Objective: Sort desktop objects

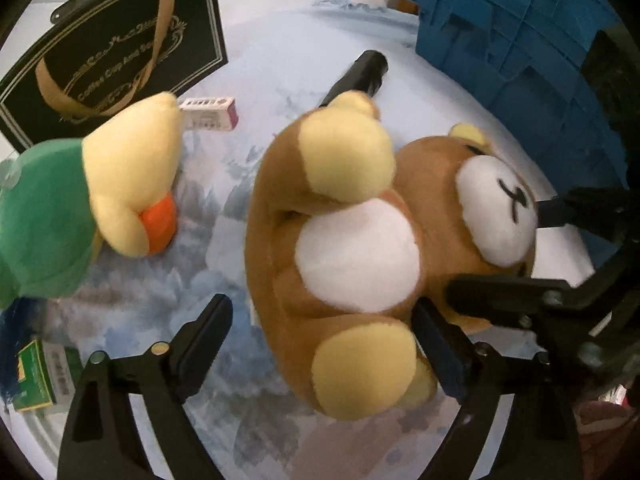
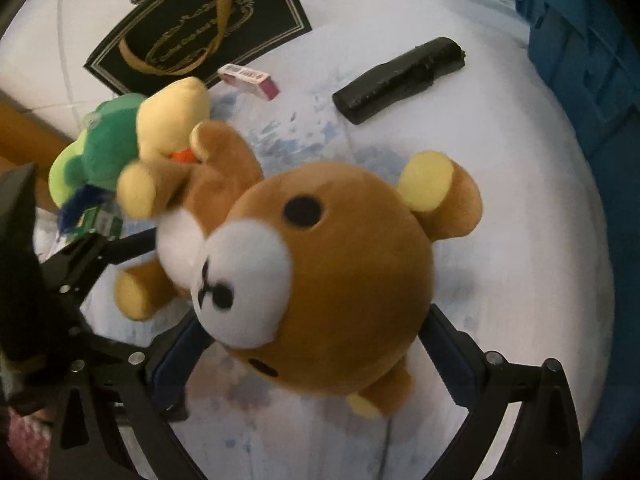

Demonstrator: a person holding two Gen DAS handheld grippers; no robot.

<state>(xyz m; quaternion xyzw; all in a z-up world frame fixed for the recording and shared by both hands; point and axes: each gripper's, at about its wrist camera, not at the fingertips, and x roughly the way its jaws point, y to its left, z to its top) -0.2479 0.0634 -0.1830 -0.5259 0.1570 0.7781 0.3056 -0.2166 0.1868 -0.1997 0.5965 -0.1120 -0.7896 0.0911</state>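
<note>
Your left gripper (image 1: pixel 324 344) has its black jaws spread wide around the lower body of the brown plush bear with a white belly and pale yellow paws (image 1: pixel 352 256); its right finger (image 1: pixel 440 348) sits just beside the bear's leg, while the left finger stands clear of it. Your right gripper (image 2: pixel 316 356) is also spread, straddling the bear's round head (image 2: pixel 340 280); whether its pads touch the plush cannot be told. The bear lies on its back on the pale blue-patterned cloth (image 2: pixel 500 240). Just beside its raised paw lies a green and yellow plush duck with an orange beak (image 1: pixel 100 200). Farther out are a small pink and white box (image 2: pixel 250 80), a black cylindrical case (image 2: pixel 400 80), a black gift bag with gold handles (image 1: pixel 112 60) and a blue plastic crate (image 1: pixel 520 32).
</note>
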